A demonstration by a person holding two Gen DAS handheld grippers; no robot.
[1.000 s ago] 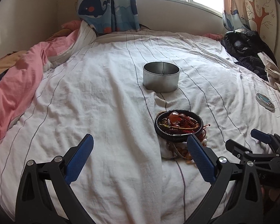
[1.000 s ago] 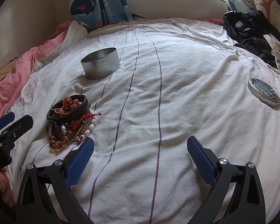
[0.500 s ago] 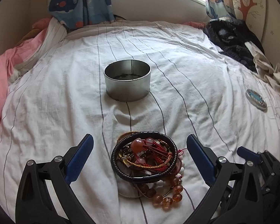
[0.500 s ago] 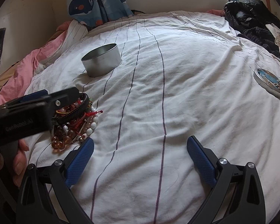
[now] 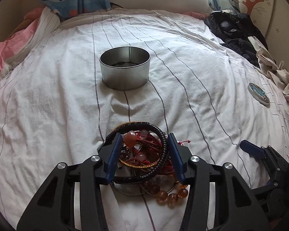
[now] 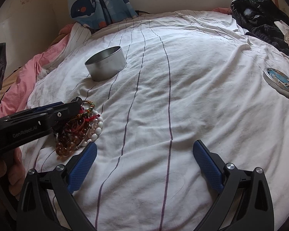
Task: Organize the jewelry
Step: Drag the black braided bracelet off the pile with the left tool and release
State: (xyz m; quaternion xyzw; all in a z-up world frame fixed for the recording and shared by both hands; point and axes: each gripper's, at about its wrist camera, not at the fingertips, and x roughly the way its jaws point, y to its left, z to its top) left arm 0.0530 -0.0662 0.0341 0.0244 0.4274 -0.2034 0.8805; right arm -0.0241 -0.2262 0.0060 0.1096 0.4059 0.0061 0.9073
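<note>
Blue pads of the left gripper (image 5: pixel 143 154) are closing on a heap of bracelets (image 5: pixel 144 154) on the white striped sheet (image 5: pixel 48 105); the black braided bracelet (image 5: pixel 161 134) sits between them, squeezed at both sides. A round metal tin (image 5: pixel 124 70) stands open farther up the bed, well apart. The right gripper (image 6: pixel 144 163) hangs released over bare sheet, beside the heap. Its lid (image 6: pixel 281 82) lies far right.

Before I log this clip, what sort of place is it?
Likely a bedroom, perhaps a child's: work happens on a bed with a striped white sheet, whale-print curtains hang by a window, and clothes lie piled at the edge.
</note>
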